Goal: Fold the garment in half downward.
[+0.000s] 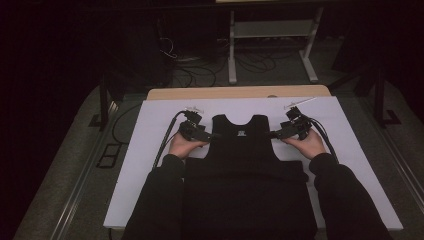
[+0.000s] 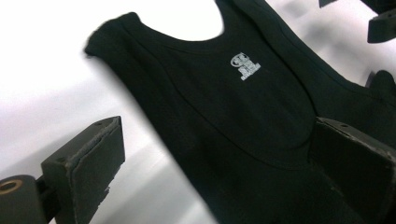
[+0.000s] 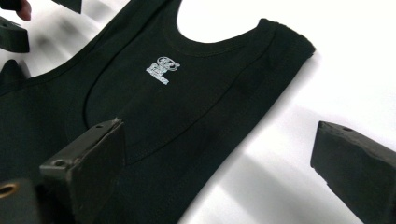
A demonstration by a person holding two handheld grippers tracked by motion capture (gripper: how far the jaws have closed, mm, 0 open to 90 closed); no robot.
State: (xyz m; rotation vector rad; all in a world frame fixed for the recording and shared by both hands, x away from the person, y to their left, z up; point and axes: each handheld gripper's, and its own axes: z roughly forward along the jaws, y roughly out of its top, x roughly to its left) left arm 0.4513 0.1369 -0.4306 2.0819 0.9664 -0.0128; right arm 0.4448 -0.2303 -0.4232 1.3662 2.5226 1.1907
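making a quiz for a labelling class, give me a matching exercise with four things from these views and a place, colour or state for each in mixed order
Things:
1. tank top
2. small printed logo
3. left gripper
4. table mat

Descriptions:
A. white, spread under the garment
B. open, at the garment's left armhole edge
C. black, lying flat with its straps pointing away from the person
D. pale print just below the neckline

Pairs: 1-C, 2-D, 3-B, 4-A
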